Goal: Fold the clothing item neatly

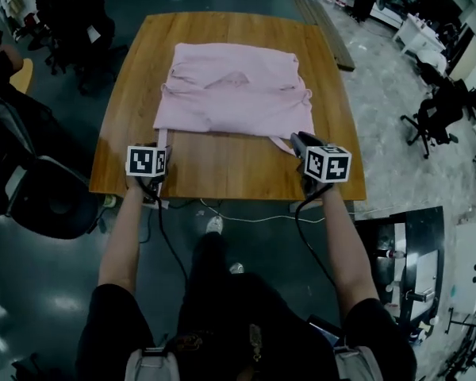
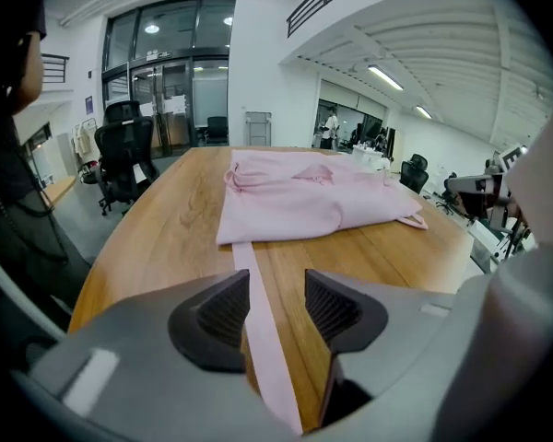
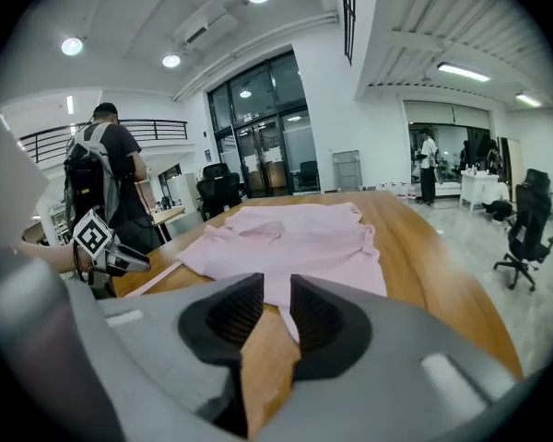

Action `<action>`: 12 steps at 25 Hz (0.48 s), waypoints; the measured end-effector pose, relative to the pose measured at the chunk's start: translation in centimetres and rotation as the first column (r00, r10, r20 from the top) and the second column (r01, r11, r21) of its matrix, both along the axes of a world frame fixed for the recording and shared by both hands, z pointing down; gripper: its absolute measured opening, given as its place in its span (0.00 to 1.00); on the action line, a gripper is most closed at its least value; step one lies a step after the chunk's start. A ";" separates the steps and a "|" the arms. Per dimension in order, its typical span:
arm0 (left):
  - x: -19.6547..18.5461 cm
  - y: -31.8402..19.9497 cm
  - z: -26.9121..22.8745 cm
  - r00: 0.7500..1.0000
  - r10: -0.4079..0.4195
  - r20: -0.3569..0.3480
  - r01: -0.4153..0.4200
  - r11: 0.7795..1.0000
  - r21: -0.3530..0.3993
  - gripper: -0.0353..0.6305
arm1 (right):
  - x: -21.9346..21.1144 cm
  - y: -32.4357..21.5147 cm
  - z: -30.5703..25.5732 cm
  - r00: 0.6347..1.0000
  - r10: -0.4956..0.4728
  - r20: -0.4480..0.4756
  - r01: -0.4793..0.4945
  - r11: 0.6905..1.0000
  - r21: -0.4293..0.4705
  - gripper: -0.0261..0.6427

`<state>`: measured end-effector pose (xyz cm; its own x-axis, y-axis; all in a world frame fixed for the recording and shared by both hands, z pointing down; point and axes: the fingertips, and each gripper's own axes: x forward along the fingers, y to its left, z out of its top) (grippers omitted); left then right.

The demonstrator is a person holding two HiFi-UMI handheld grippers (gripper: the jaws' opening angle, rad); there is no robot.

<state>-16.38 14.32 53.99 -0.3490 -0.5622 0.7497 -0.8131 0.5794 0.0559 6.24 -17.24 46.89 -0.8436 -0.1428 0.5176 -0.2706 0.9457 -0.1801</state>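
Note:
A pink garment (image 1: 234, 90) lies spread flat on the far half of the wooden table (image 1: 222, 177). Two thin pink straps trail from its near edge toward me. My left gripper (image 1: 162, 148) sits at the left strap (image 1: 162, 137), near the table's front edge. In the left gripper view the strap (image 2: 246, 261) runs along the wood between the parted jaws of my left gripper (image 2: 276, 288), untouched by the pads. My right gripper (image 1: 301, 144) is at the right strap (image 1: 281, 144). Its jaws (image 3: 276, 293) stand closer together, with a pink strip (image 3: 281, 302) in the gap and wood showing below.
Office chairs (image 1: 71, 22) stand off the table's left side, and another (image 1: 432, 117) sits on the right. A cable (image 1: 246, 217) trails on the floor under the front edge. A bench (image 1: 325, 30) runs along the far right of the table.

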 end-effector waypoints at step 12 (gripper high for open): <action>5.6 7.8 5.4 0.998 -0.067 -0.005 0.066 0.991 -0.116 0.10 | -1.6 11.4 1.8 0.974 -0.225 -0.039 0.225 0.974 -0.013 0.17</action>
